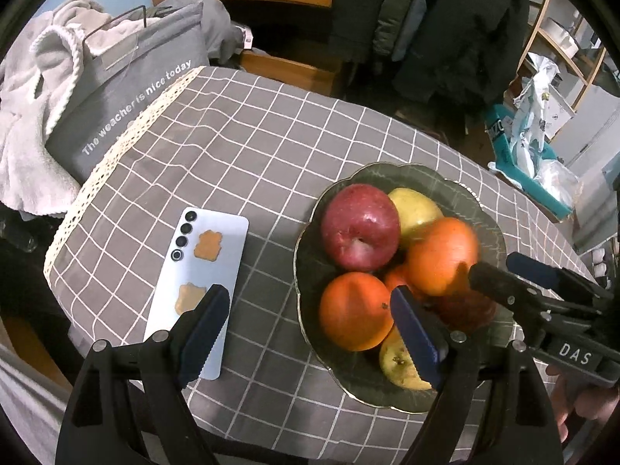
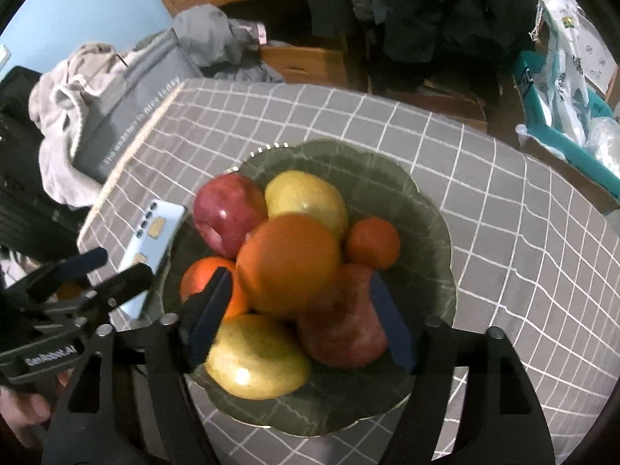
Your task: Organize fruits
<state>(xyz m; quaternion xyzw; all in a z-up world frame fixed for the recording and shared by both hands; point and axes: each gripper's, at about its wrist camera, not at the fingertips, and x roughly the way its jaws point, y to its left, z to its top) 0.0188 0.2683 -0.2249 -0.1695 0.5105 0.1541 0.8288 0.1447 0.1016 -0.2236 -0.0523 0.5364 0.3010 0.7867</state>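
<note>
Both grippers stood wide and empty, right gripper (image 2: 298,310) over piled fruit in the green bowl (image 2: 434,209), left gripper (image 1: 310,329) straddling its rim beside the phone (image 1: 217,255); bare checked tablecloth (image 1: 248,139) beyond.

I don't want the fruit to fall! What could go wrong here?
1. The big orange fruit sits on top of the pile in the dark green scalloped glass bowl. The right gripper is open around it, not pressing, so a nudge might roll it off.
2. The pale blue phone lies beside the bowl, right under the open left gripper. Lowering that gripper could bump it.
</note>
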